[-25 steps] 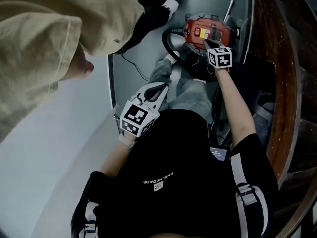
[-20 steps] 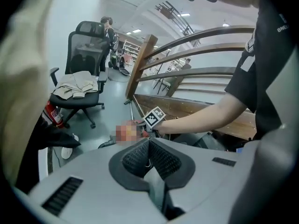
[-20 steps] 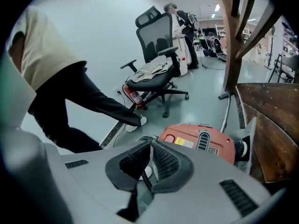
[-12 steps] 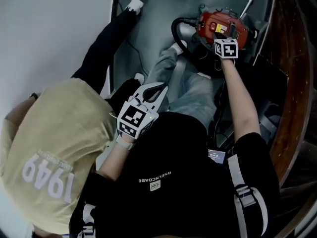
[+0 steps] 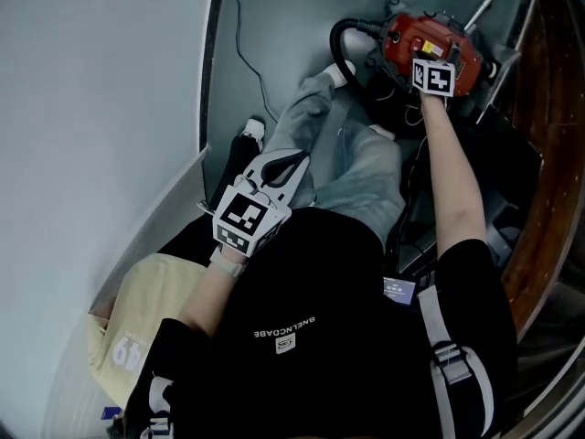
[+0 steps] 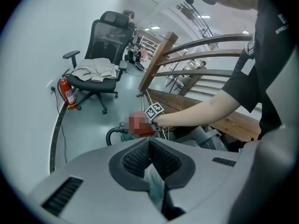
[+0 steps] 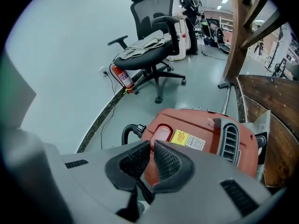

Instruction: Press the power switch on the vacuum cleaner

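The wooden stair rail curves just past the vacuum, and an office chair stands well beyond it across the floor. The vacuum itself is a red canister sitting on the floor in front of the person's feet. Its long body runs crosswise to the reaching arm, and a black hose loops off one end.

The right gripper is stretched out over the vacuum's top with its jaws drawn together and nothing between them. The left gripper hangs well back from the vacuum at the person's waist, jaws likewise closed and empty, so the right is plainly the nearer tool.

The switch, a rounded red pad at the hose end of the vacuum's top, lies straight ahead of the right tips and just under them. Whether they touch it I can't tell. A short push forward and down looks like all that's needed.
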A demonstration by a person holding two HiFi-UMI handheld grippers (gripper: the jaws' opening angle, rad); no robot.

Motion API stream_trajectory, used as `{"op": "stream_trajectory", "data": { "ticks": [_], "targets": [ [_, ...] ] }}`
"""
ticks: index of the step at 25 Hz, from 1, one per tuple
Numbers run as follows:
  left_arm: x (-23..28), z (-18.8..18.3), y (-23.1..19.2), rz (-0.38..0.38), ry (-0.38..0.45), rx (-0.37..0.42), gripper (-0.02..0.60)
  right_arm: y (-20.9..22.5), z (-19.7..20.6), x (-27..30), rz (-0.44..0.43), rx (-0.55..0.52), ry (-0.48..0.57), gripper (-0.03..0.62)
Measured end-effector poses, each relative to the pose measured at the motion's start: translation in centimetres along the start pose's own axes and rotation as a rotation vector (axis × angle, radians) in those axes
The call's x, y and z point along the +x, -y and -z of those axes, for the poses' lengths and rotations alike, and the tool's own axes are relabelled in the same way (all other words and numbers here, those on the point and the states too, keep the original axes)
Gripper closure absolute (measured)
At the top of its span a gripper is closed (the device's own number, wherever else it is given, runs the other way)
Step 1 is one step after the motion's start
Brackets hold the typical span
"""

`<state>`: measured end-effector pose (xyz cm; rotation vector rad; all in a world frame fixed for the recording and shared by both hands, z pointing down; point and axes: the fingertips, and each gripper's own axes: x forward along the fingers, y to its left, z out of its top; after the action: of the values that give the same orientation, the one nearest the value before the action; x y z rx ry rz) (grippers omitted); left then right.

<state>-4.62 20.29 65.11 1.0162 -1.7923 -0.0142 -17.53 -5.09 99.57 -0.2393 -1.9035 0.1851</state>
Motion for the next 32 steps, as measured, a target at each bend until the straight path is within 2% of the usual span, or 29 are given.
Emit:
{"op": "stream_trajectory", "data": {
  "ticks": [13,27,32],
  "targets": [
    [0.1,1.5,-1.9,-0.010,-0.005,-0.052,0.566,0.0,1.3,2.7,0.076,-0.043,-0.086,0.565],
    [0.0,2.3,-1.7,-0.032,0.026,-0.082,0.566,-0.1,1.3,2.2,0.071,-0.055,-0.040,0.565],
    [-0.1,1.6,-1.1,-0.028,0.026,-0.061,0.566,0.5,1.5,0.7,0.073,-0.011,-0.027,0.565]
  ]
}}
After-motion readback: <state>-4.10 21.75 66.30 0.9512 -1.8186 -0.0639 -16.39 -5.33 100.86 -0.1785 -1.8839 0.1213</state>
